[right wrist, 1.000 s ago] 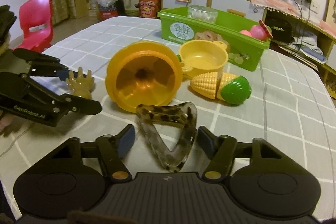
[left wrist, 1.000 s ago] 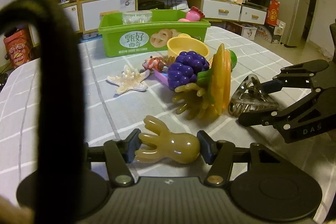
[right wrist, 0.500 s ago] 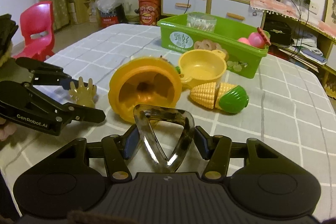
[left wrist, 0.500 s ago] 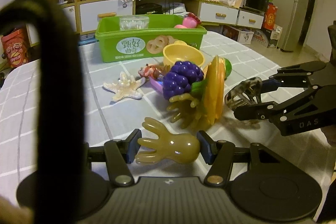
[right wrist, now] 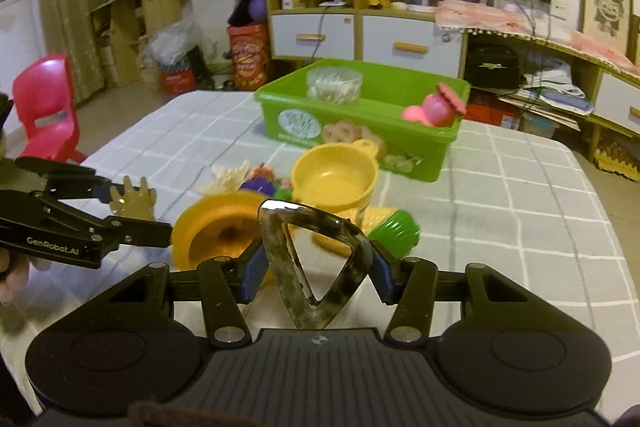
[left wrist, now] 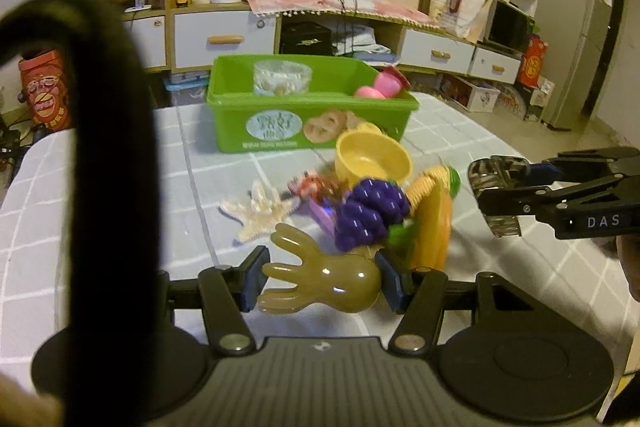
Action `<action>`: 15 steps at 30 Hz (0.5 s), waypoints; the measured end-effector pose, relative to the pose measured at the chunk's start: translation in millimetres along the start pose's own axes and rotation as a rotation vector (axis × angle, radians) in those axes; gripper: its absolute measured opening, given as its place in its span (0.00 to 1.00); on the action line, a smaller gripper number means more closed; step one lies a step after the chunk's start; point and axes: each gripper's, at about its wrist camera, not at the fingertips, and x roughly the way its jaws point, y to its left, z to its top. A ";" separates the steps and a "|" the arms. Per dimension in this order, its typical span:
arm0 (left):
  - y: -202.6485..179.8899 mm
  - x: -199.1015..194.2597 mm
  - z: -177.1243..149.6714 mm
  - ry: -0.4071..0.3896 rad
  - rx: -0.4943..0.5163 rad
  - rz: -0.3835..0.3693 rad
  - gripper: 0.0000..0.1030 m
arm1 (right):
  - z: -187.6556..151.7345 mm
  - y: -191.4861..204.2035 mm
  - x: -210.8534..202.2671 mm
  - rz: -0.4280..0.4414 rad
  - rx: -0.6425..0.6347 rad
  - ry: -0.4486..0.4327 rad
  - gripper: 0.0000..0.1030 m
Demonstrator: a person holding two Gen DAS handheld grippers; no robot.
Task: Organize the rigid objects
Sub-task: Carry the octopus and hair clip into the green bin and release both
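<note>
Amber translucent rubbery hand toy (left wrist: pixel 324 281), one in number, clamped between the jaws of the left gripper (left wrist: pixel 322 281); its long axis lies crosswise, fingers pointing left, above the checked tablecloth (left wrist: pixel 120 187). Tortoiseshell glossy hair claw (right wrist: pixel 316 259), one, triangular, pinched by the right gripper (right wrist: pixel 316 277), apex toward the camera. Beyond stand one green plastic bin (right wrist: pixel 360 123), one yellow bowl (right wrist: pixel 334 179), one purple grape bunch (left wrist: pixel 370 211) and one pale starfish (left wrist: pixel 260 213).

Toy pile (right wrist: pixel 280 211) blocking frame centre before green bin (right wrist: pixel 360 123); bare worktop (right wrist: pixel 520 211) at right.
</note>
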 end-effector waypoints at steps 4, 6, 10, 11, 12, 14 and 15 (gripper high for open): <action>3.7 3.4 14.7 -0.009 -0.030 0.023 0.36 | 14.8 -12.9 1.4 -0.046 0.035 -0.029 0.56; 5.7 6.7 22.4 -0.012 -0.039 0.035 0.36 | 22.6 -19.1 3.1 -0.059 0.049 -0.038 0.56; 12.1 15.2 42.0 -0.015 -0.063 0.044 0.36 | 40.9 -33.1 8.9 -0.093 0.113 -0.049 0.56; 13.9 17.2 47.8 -0.017 -0.071 0.044 0.36 | 45.6 -36.3 11.7 -0.093 0.135 -0.046 0.56; 15.7 19.7 53.6 -0.018 -0.081 0.044 0.36 | 50.0 -39.1 14.6 -0.090 0.156 -0.044 0.56; 19.4 27.0 65.4 -0.019 -0.099 0.037 0.36 | 60.8 -43.8 21.9 -0.082 0.195 -0.037 0.56; 20.6 30.7 71.0 -0.022 -0.102 0.036 0.36 | 65.9 -45.0 25.8 -0.075 0.212 -0.031 0.56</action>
